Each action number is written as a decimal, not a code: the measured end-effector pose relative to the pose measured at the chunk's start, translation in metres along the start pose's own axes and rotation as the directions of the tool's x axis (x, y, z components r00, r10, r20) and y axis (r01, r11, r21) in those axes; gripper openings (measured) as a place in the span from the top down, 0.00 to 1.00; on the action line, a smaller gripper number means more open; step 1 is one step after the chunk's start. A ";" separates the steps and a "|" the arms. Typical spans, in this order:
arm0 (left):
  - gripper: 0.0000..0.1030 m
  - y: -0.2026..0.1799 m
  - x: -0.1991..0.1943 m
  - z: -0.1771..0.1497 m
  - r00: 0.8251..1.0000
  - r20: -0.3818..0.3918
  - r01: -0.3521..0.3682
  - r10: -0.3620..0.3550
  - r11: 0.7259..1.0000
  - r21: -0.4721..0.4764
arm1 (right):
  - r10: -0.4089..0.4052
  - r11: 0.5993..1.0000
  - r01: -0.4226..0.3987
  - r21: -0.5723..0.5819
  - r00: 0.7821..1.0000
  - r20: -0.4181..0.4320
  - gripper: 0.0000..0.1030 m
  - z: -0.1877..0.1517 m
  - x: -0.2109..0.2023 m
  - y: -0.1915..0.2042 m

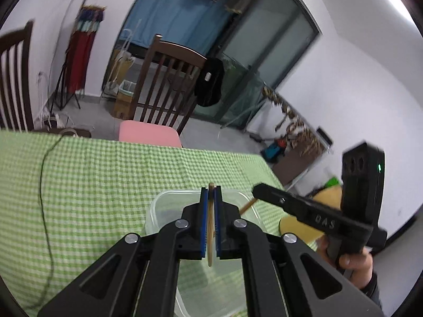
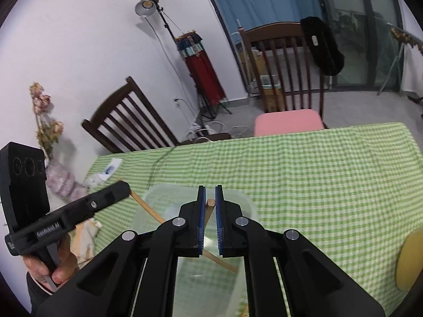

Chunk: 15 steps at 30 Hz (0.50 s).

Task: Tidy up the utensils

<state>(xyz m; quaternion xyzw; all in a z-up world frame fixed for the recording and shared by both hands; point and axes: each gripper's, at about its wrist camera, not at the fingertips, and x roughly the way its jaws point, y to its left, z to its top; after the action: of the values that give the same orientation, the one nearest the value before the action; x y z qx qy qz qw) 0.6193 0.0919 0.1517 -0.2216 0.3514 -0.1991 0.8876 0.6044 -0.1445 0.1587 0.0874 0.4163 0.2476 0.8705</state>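
Pinched between blue pads, a thin wooden stick (image 1: 210,227) sits upright in the left gripper (image 1: 211,190), whose jaws are pressed tight on it, its tip just proud of the fingertips. That hold looks meant to carry the stick down lengthwise into the clear plastic container (image 1: 164,203) directly below — the container rests on the green checked tablecloth (image 1: 92,179), near the table's right end. Further right in this view, the right gripper's black body (image 1: 317,216) reaches toward the same container, with what seems to be its own stick poking out beneath.

From the right wrist view, the right gripper (image 2: 210,189) hangs over the container (image 2: 243,198) too, its jaws slightly apart. A second wooden stick (image 2: 210,206) stands between the pads, leaning on the left one; I judge it loosely held or being let go, so it can drop in. At far right, a yellow round object (image 2: 409,259) lies at the table edge.
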 end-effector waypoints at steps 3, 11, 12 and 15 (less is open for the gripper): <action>0.98 0.015 0.005 -0.006 0.996 0.010 -0.084 0.085 0.995 -0.053 | -0.055 0.998 0.054 -0.007 0.998 -0.009 0.90 -0.002 0.000 -0.004; 0.75 -0.004 -0.037 -0.006 0.990 0.079 -0.116 0.117 0.993 -0.014 | -0.148 0.988 0.150 -0.043 0.988 0.042 0.49 -0.009 -0.019 -0.003; 0.75 -0.010 -0.045 -0.007 0.988 0.090 -0.125 0.124 0.992 0.008 | -0.157 0.986 0.160 -0.041 0.986 0.053 0.44 -0.009 -0.025 -0.003; 0.65 -0.028 -0.068 -0.013 0.978 0.097 -0.191 0.183 0.978 0.079 | -0.183 0.980 0.190 -0.067 0.979 0.091 0.38 -0.013 -0.047 0.000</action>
<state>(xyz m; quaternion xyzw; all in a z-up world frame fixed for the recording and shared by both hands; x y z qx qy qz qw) 0.5589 0.1001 0.1951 -0.1570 0.3217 -0.1198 0.9260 0.5697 -0.1689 0.1826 0.0255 0.3759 0.1765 0.9094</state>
